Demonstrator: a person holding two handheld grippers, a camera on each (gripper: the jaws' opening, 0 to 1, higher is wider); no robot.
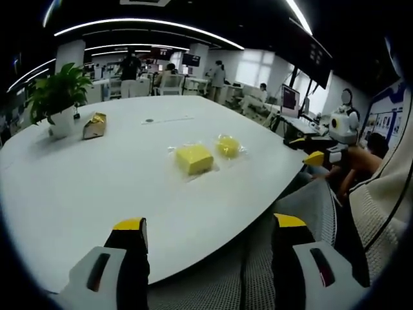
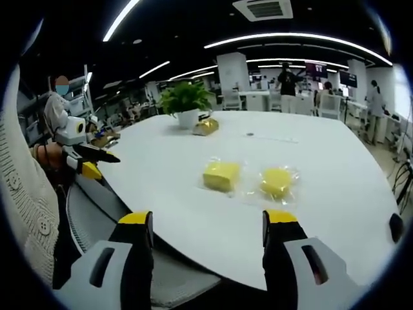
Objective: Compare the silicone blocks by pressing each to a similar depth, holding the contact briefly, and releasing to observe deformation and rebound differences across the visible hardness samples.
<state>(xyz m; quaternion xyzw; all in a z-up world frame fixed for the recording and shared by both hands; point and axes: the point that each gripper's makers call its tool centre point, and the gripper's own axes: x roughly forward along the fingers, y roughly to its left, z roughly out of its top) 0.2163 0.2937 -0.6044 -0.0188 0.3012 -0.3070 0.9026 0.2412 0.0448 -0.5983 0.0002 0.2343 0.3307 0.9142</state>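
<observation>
table: big white rounded table, and I'm using it as the anchor for everything else. In the right gripper view it spreads out just past the jaw tips.
square block: yellow silicone block in a clear wrapper, lying flat toward the near edge of the table. In the right gripper view it sits a bit left of the other sample.
round block: smaller, rounder yellow silicone piece, also wrapped in clear plastic, just beside the square one on the table, not touching it as far as I can tell. Right gripper view has it here.
left gripper: jaws spread wide apart with nothing between them, hanging over the table's near edge, well short of both blocks. It also pokes in from the left of the right gripper view, off the table.
right gripper: jaws spread too, holding nothing, tips at the table's edge, clear of the blocks. In the left gripper view it's off the table's right side.
plant: green potted plant in a white pot at the far side of the table.
gold thing: small shiny gold packet on the table right next to the plant.
chair: grey mesh seat just below the table's near edge.
background: people standing at desks well beyond the table.
</observation>
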